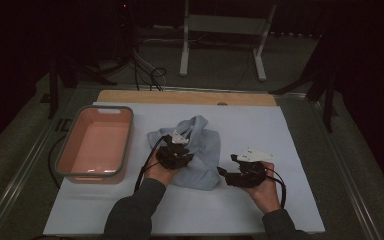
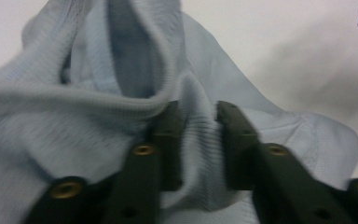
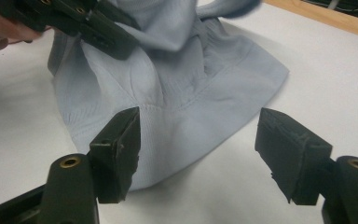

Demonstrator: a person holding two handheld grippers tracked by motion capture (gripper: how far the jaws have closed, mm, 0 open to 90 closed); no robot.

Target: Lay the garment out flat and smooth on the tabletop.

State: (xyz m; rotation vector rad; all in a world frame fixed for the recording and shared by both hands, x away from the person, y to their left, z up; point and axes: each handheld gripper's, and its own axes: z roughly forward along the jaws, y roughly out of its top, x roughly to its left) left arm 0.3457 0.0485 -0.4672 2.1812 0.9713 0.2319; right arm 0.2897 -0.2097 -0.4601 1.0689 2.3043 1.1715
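The left tool (image 2: 198,140) pinches a fold of the pale blue garment (image 1: 200,150) at frame centre; the right tool (image 3: 198,154) hangs open, lower right. With so thin a bite, the cloth may slip free on lifting; the heap would slump.

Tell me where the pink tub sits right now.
In the high view, the pink tub sits at the left edge of the white mat, apart from the crumpled blue garment to its right.
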